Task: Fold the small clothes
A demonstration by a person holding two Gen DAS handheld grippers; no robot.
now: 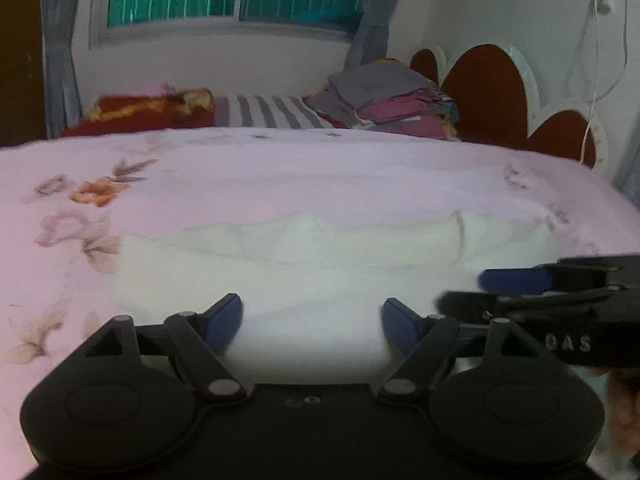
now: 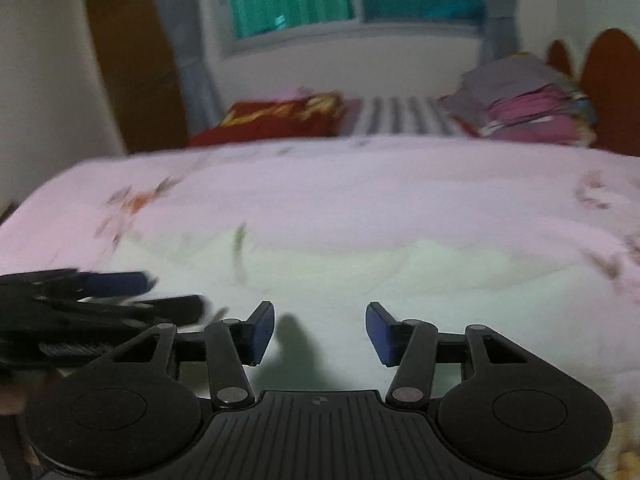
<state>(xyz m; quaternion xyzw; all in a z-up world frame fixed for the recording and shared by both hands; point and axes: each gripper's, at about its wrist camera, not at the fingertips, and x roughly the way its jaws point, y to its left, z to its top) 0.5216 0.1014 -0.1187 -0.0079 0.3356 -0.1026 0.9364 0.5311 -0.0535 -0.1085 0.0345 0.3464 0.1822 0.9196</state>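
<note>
- A white garment lies spread fairly flat on a pink floral bedsheet, with shallow wrinkles across it and what looks like a hem or sleeve edge towards its right end.
- Judging from how it lies, no fold looks made yet: the cloth appears as a single layer, opened out. Its near edge is hidden under the grippers, so a fold started there cannot be ruled out.
- At the far right of the bed, by the scalloped headboard, stands a stack of folded clothes in grey and pink. This suggests some pieces are already finished, though whether they belong to this task is a guess.
- The left gripper hovers low over the near part of the garment, with its blue-padded fingers wide apart and nothing between them.
- The right gripper is just beside it on the right, also over the near part of the cloth, its jaws spread and holding nothing. Its view is blurred by motion.
- Each gripper shows at the edge of the other's view, so the two are close together, side by side.
- The garment stretches away from both grippers and out to left and right; most of it lies beyond the fingertips.
- What seems left: take hold of an edge, fold the cloth over, and add it to the stack.
</note>
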